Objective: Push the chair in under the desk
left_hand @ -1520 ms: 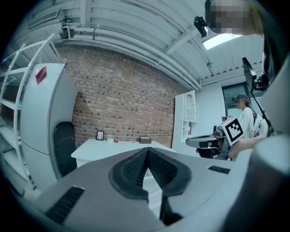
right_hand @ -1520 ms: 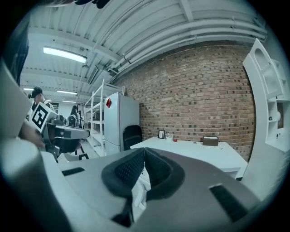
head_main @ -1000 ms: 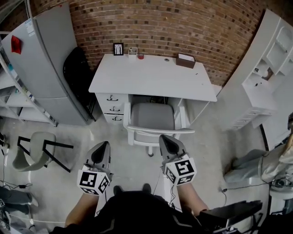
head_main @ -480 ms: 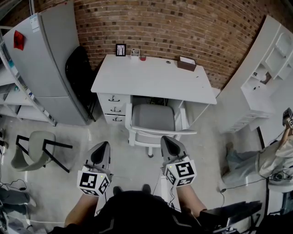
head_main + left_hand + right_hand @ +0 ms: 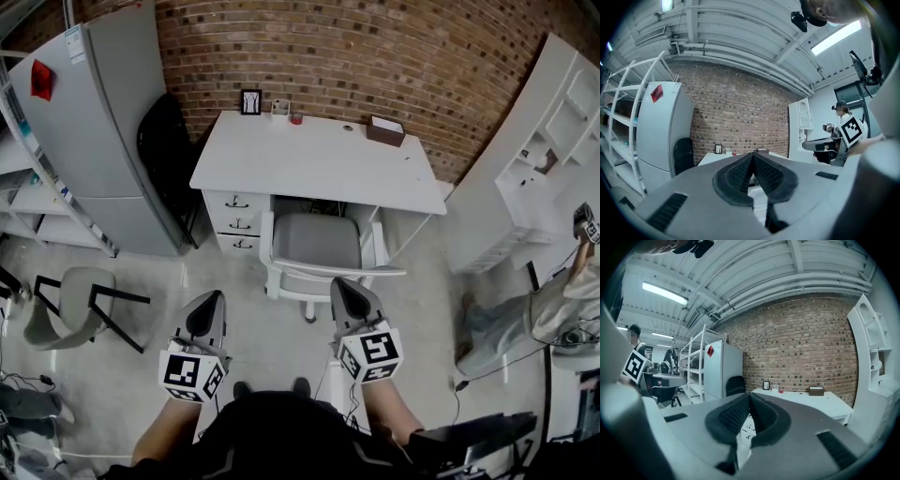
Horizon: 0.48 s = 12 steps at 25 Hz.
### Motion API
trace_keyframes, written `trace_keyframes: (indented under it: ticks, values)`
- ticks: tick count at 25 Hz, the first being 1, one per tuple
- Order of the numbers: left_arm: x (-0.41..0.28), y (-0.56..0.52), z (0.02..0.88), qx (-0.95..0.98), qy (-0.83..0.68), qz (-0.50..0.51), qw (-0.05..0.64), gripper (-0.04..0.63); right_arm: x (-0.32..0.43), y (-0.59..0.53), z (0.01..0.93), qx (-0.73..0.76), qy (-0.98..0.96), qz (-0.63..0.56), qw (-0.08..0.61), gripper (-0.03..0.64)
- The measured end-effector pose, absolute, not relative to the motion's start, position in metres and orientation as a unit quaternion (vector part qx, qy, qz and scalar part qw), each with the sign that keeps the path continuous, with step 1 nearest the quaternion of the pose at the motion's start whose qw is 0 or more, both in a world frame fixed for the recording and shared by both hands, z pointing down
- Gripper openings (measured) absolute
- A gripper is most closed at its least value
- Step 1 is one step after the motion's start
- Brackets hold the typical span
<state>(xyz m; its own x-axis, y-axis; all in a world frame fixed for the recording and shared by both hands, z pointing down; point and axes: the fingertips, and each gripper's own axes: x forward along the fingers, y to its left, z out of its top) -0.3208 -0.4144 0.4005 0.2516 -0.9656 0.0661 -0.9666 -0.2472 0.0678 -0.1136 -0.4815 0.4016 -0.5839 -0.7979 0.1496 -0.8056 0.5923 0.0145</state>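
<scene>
Chair (image 5: pixel 314 246) sits tucked partway under the desk (image 5: pixel 319 159), seat between the drawers and right leg. Left gripper (image 5: pixel 208 312) and right gripper (image 5: pixel 345 298) both closed, empty, just near of chair back.

left gripper (image 5: pixel 213 298): grey, pointed, dark tip
right gripper (image 5: pixel 341 286): same grey shape
left cube (image 5: pixel 191 372): white, black square marks
right cube (image 5: pixel 368 353): same marks
pads (image 5: pixel 739 174): black, ribbed
top (image 5: pixel 281 436): black
shoes (image 5: pixel 243 388): dark

You face a brick wall (image 5: pixel 375 56). To your left: grey fridge (image 5: pixel 94 131), black chair (image 5: pixel 164 155) beside it. To your right: white shelving (image 5: pixel 544 159). Floor (image 5: pixel 272 352) bare concrete. Ceiling strip light (image 5: pixel 664 293) lit.
</scene>
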Motion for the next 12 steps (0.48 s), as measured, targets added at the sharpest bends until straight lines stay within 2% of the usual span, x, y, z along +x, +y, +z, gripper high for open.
trace_keyframes:
  ticks: [12]
  values:
    - [-0.3233, -0.4122, 0.4002, 0.791, -0.610, 0.006, 0.056, 0.008, -0.1179, -0.4801, 0.3948, 0.454, -0.888, 0.018, 0.069, 0.008]
